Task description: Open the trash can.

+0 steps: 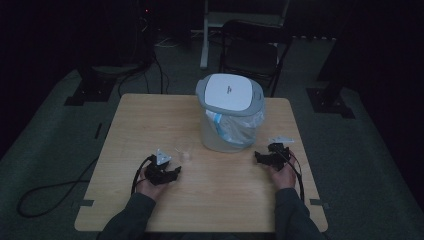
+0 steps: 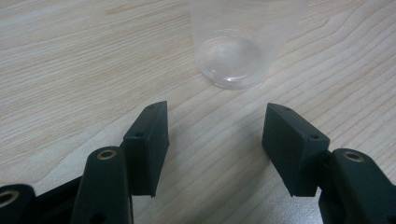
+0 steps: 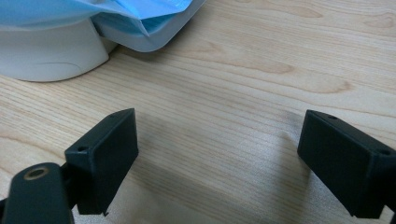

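- Dim room, with a light wooden table (image 1: 150, 120) carrying a white lidded plastic bin (image 1: 230, 111) with a blue liner.
- Left tongs (image 2: 215, 140) are wide open and empty; a small clear plastic cup (image 2: 236, 51) stands just ahead of them.
- Right tongs (image 3: 217, 158) are also wide open and empty, near the bin base.
- No step seems started; probably the cup must be grasped first, by advancing the left tongs around it.

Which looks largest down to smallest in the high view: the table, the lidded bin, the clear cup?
1. Table, by far the widest.
2. Lidded bin, standing at the table's far middle.
3. Clear cup, small and faint, just ahead of the left gripper.
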